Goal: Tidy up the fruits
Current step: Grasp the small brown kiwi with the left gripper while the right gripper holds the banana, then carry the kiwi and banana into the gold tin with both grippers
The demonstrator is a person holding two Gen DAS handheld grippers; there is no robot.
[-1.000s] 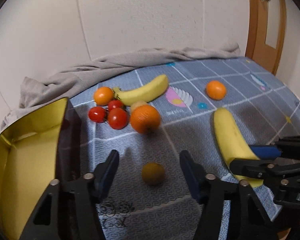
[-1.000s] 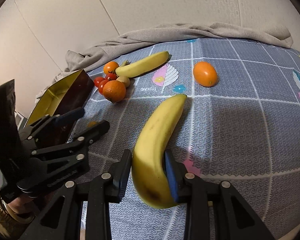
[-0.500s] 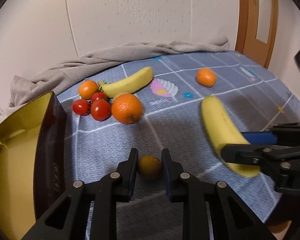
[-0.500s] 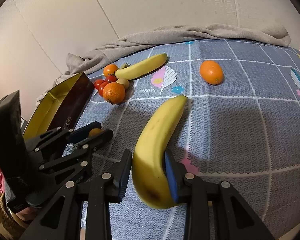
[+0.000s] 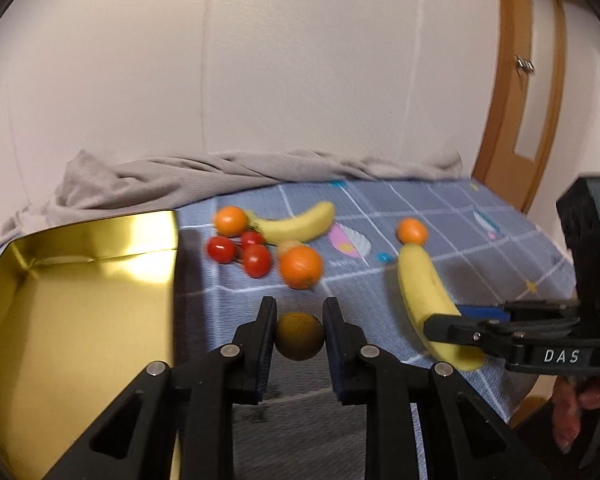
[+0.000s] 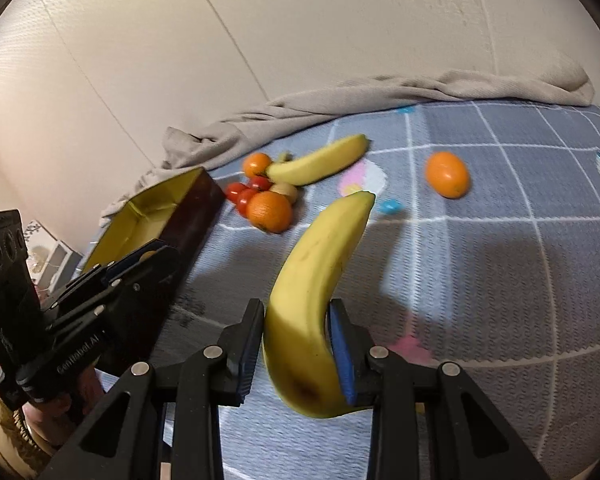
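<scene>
My left gripper (image 5: 299,330) is shut on a small brown-green kiwi (image 5: 300,335), held just above the blue patterned cloth. To its left lies the open gold tin box (image 5: 80,320). My right gripper (image 6: 296,344) is shut on a yellow banana (image 6: 320,280), lifted off the cloth with its tip pointing away. In the left wrist view that banana (image 5: 428,296) and the right gripper (image 5: 464,322) appear at the right. Farther back lie a second banana (image 5: 296,226), three red tomatoes (image 5: 256,260), a large orange (image 5: 300,267) and two small oranges (image 5: 230,220), (image 5: 412,231).
A crumpled grey cloth (image 5: 220,176) runs along the wall at the back of the surface. A wooden door (image 5: 520,120) stands at the right. The box (image 6: 156,216) has dark outer walls. A person's hand (image 5: 580,408) holds the right gripper's handle.
My left gripper closed on the kiwi, then lifted it and shifted towards the gold box. The right gripper kept its grip on the banana and barely moved.
</scene>
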